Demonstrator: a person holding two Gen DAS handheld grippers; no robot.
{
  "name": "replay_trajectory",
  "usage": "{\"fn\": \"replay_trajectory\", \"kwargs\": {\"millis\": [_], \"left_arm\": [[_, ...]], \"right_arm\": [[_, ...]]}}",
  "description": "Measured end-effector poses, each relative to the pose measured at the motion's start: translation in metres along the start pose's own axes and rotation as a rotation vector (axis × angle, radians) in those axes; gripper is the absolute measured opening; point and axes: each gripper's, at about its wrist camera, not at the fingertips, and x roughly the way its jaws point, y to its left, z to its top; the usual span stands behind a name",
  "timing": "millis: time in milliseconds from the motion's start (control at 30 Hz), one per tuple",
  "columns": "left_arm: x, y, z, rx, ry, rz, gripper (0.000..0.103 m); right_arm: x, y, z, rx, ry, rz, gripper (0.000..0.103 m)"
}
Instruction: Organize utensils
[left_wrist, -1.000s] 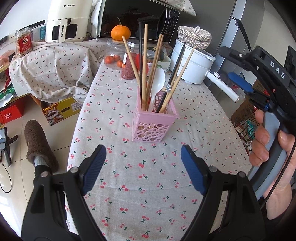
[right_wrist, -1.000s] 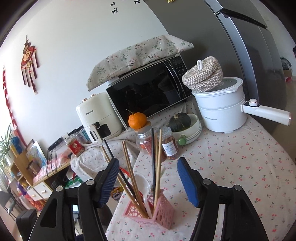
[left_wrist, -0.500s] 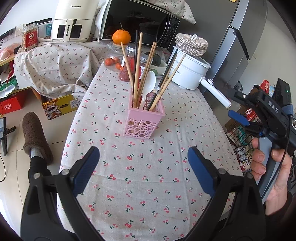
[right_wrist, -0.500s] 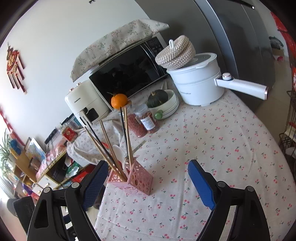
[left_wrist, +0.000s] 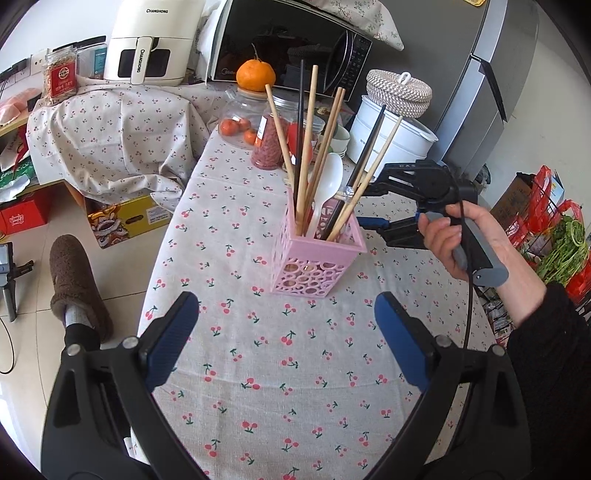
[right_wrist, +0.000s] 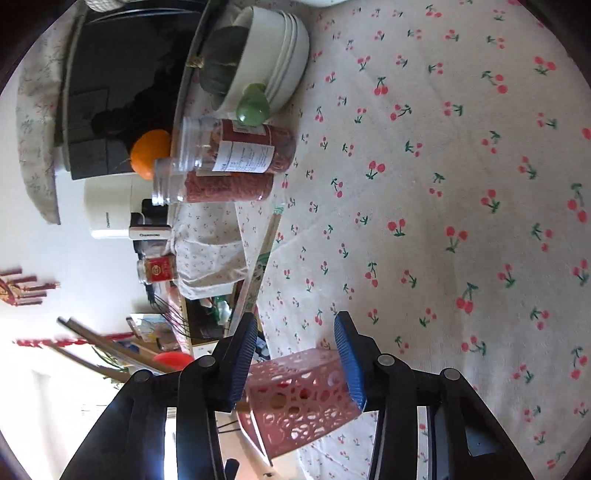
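I am reading the word CHANGHONG twice on the white air fryer at the far left of the scene, once on its top edge and once down its handle. I am also reading the letters DAS on the body of the right gripper. The print on the red-labelled jar beside the fryer and on the white label of the jar of red grains is coming out too small for me to read. The pink utensil holder is standing upright on the cherry-print tablecloth, near the middle of the table, with its long axis vertical and its open mouth facing up. The wooden chopsticks and two black chopsticks are standing in it handle-down and fanning upward, most leaning toward the far side and two leaning to the right. The white spoon is resting among them with its bowl up. A hand is holding the right gripper rolled onto its side at the holder's far right, so one finger is sitting above the other. Its jaws have just been closing. The right wrist view is showing the holder between them, but I cannot tell whether the pads are pressing on it. The left gripper is hovering over the near part of the tablecloth with its jaws spread wide and nothing between them, pointing toward the holder.
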Motion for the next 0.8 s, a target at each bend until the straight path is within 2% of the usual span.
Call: {"fn": "replay_trajectory", "kwargs": {"millis": [167,333,500,567,600,633,800], "left_arm": [[0.013,0.005,0.003,-0.015,0.017,-0.003,0.096],[0.019,0.007,0.003,-0.02,0.028,-0.007,0.096],[0.021,0.008,0.003,-0.024,0.033,-0.005,0.096],[0.022,0.008,0.003,-0.024,0.037,-0.002,0.096],[0.022,0.008,0.003,-0.024,0.038,-0.002,0.096],[0.022,0.008,0.003,-0.024,0.039,-0.004,0.096],[0.022,0.008,0.003,-0.025,0.039,-0.006,0.096]], "right_arm": [[0.048,0.006,0.019,0.018,0.08,0.066,0.039],[0.069,0.004,0.034,0.06,0.093,0.12,0.039],[0.086,0.008,0.045,0.06,0.108,0.119,0.039],[0.09,0.011,0.05,0.056,0.121,0.133,0.029],[0.092,0.012,0.05,0.05,0.126,0.139,0.016],[0.096,0.014,0.051,0.043,0.129,0.145,0.011],[0.091,0.025,0.053,-0.015,0.087,0.176,0.007]]}}
